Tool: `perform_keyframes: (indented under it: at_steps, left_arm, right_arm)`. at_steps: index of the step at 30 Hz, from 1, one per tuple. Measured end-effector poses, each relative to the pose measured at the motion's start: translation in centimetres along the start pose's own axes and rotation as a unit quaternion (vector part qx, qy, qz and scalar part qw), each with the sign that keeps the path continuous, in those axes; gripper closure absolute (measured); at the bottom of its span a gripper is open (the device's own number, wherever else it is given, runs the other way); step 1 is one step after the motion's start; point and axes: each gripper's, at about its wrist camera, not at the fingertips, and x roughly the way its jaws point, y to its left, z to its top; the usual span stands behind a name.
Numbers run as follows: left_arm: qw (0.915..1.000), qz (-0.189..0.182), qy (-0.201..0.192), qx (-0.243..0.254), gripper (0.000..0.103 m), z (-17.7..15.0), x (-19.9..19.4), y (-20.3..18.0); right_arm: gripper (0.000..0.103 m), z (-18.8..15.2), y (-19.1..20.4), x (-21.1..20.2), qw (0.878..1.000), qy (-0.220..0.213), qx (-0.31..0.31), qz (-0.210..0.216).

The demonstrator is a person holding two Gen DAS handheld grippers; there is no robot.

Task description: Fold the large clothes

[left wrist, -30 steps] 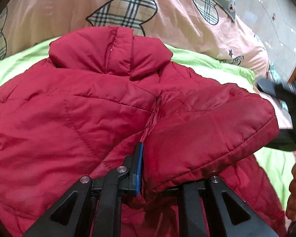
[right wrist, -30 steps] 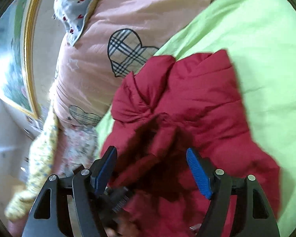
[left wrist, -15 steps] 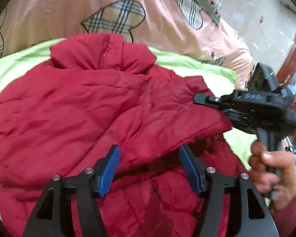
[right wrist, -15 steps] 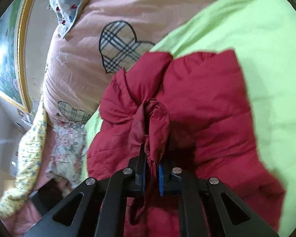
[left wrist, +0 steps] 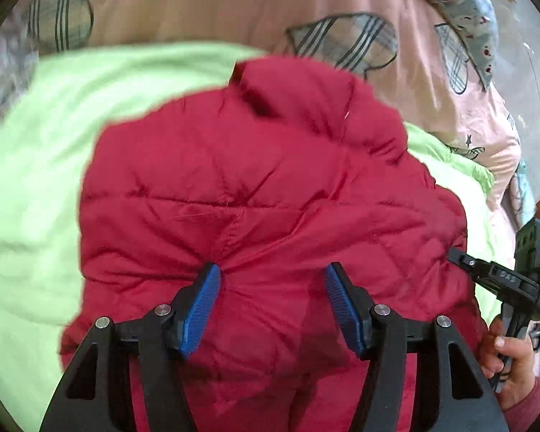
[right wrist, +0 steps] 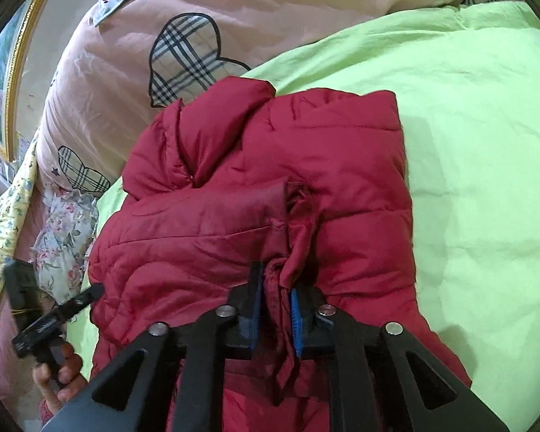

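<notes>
A red quilted jacket [left wrist: 255, 194] lies on a light green bedsheet [left wrist: 28, 180], collar toward the pillows. It also shows in the right wrist view [right wrist: 306, 180], with a sleeve folded across its body. My left gripper [left wrist: 271, 288] is open and empty, hovering just above the jacket's lower part. My right gripper [right wrist: 275, 302] is shut on a bunched fold of the jacket's red fabric. The right gripper also shows in the left wrist view [left wrist: 460, 257], at the jacket's right edge. The left gripper's fingertips [right wrist: 93, 291] show at the jacket's left edge in the right wrist view.
A pink duvet with plaid hearts [right wrist: 183, 57] is piled behind the jacket. A floral cloth [right wrist: 61, 230] lies at the left in the right wrist view. A gold picture frame [right wrist: 14, 68] hangs on the wall. Green bedsheet [right wrist: 478, 144] spreads right of the jacket.
My left gripper let go of the sleeve and opened, then moved off to the left. My right gripper shut on a fold of the jacket and has moved across it with the fabric.
</notes>
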Motion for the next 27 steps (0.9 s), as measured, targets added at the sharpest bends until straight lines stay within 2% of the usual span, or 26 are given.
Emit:
perform_keyframes:
  at_steps: [2, 4, 7, 9, 11, 15, 18, 20, 22, 27]
  left_arm:
    - [1.0, 0.005, 0.0, 0.0, 0.043, -0.2, 0.5, 0.1]
    - [0.9997, 0.02, -0.003, 0.011, 0.043, -0.2, 0.8, -0.5]
    - [0.9992, 0.034, -0.004, 0.022, 0.042, -0.4, 1.3, -1.2]
    - [0.9991, 0.036, -0.005, 0.022, 0.041, -0.7, 1.2, -1.2]
    - [0.999, 0.039, -0.003, 0.022, 0.041, -0.7, 1.5, -1.1]
    - [0.9982, 0.049, 0.0, 0.035, 0.04, -0.8, 1.3, -1.6]
    - [0.998, 0.043, -0.004, 0.045, 0.041, -1.0, -0.2, -1.9]
    - [0.9985, 0.034, -0.019, 0.037, 0.041, -1.2, -1.9, -1.5]
    - [0.9984, 0.041, -0.029, 0.027, 0.041, -1.3, -2.9, -0.7]
    - [0.9982, 0.057, -0.001, 0.018, 0.047, -2.3, -1.4, 0.6]
  right_arm:
    - [0.08, 0.1, 0.2, -1.2, 1.0, -0.013, 0.002, -0.018]
    - [0.08, 0.0, 1.6, -3.9, 0.997, -0.058, -0.023, -0.055]
    - [0.077, 0.0, 3.9, -6.0, 0.992, -0.093, -0.063, -0.061]
    - [0.071, 0.1, 5.4, -5.1, 0.993, -0.075, -0.085, -0.046]
    - [0.071, -0.2, 6.4, -3.2, 0.992, -0.049, -0.108, -0.05]
    - [0.071, -1.2, 5.3, 2.3, 0.985, 0.007, -0.129, -0.118]
    - [0.073, -1.7, 3.8, 3.1, 0.987, 0.006, -0.123, -0.107]
    - [0.074, -1.6, 3.9, 3.2, 0.987, 0.007, -0.117, -0.108]
    - [0.074, -1.7, 4.0, 3.2, 0.986, 0.006, -0.122, -0.111]
    - [0.074, -1.9, 4.1, 3.2, 0.986, 0.002, -0.124, -0.114]
